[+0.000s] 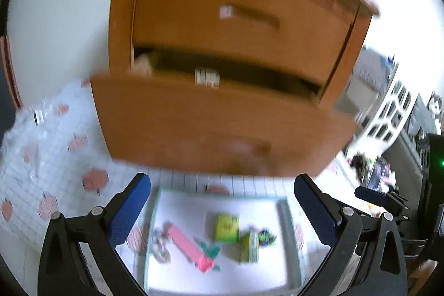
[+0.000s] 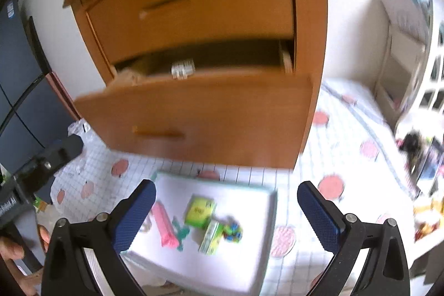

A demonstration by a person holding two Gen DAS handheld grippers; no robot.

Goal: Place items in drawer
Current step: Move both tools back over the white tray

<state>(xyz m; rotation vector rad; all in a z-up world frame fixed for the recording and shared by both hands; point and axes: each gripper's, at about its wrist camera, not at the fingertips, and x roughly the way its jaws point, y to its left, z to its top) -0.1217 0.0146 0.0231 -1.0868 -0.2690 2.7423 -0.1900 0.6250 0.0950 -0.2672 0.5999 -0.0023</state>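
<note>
Up front in the left wrist view, the left gripper (image 1: 222, 201) hangs with its jaws spread wide and empty above a shallow white tray (image 1: 285, 215) that lies on a checked tablecloth (image 1: 55, 157) printed with red fruit. Inside the tray lie a pink bar-shaped item (image 1: 188, 246), a yellow-green packet (image 1: 226, 228), a second green packet (image 1: 249, 246) beside a small cluster of coloured bits, and a pale item near the tray's left edge, all too blurred to name. Behind the tray's far edge stands a wooden cabinet (image 1: 122, 18) whose lower drawer (image 1: 194, 124) is pulled partly out; a white object (image 1: 206, 76) and something pale at the left corner show in the dark gap. The upper drawer is shut. From the right wrist view, the right gripper (image 2: 226, 201) is likewise wide open and holding nothing, over the same tray (image 2: 272, 201), with the pink item (image 2: 165, 226) and the packets (image 2: 199, 212) inside. Only this view shows the other gripper's dark body at the left edge with part of a hand (image 2: 14, 251) beneath it, a dark monitor, and crumpled clear plastic by the cabinet's left foot.
</note>
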